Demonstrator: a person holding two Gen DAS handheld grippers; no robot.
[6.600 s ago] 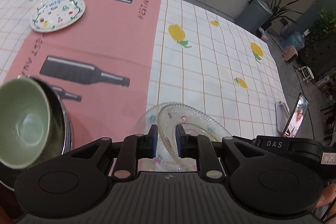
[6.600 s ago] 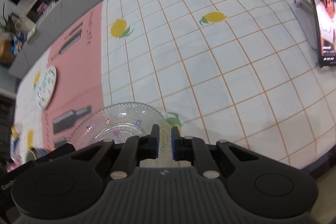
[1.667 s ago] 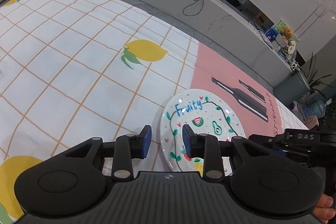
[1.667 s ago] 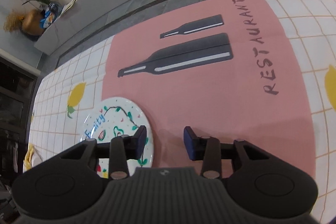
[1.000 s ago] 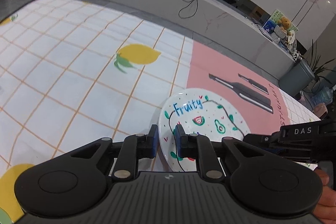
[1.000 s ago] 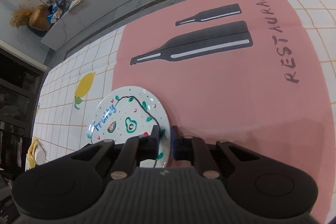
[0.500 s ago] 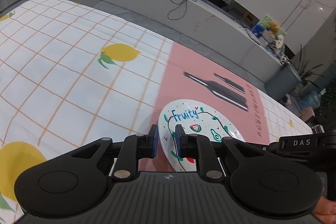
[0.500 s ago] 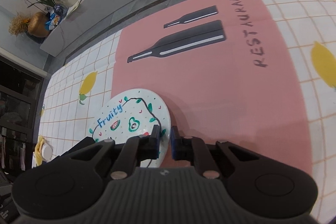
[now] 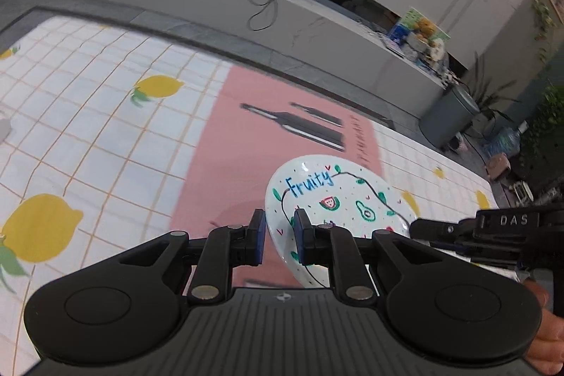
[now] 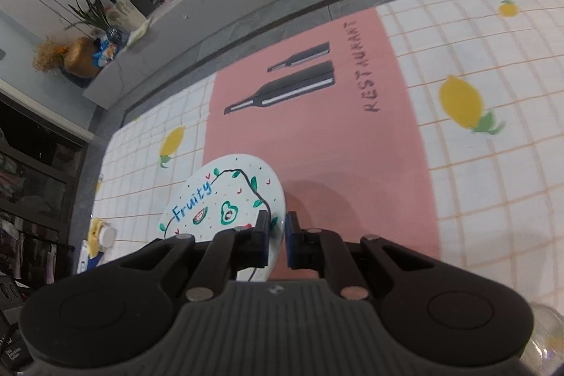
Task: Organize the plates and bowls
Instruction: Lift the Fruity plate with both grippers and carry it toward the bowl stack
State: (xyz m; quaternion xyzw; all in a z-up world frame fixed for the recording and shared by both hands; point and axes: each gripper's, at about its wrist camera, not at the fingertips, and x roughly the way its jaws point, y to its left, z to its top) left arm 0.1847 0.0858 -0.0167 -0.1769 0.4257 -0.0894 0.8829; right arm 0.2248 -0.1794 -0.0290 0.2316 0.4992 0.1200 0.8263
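Tablecloth (image 9: 105,129) below; both my grippers, left gripper (image 9: 278,235) and right gripper (image 10: 276,235), pinch opposite rims of the plate (image 9: 338,196); mid-carry; next needs level, matched travel toward the stack.

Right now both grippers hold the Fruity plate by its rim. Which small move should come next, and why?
Probably keep it level and carry it on toward the glass dish at the right view's lower corner. The left gripper and right gripper pinch opposite rims of the Fruity plate, which hangs above its shadow on the tablecloth.
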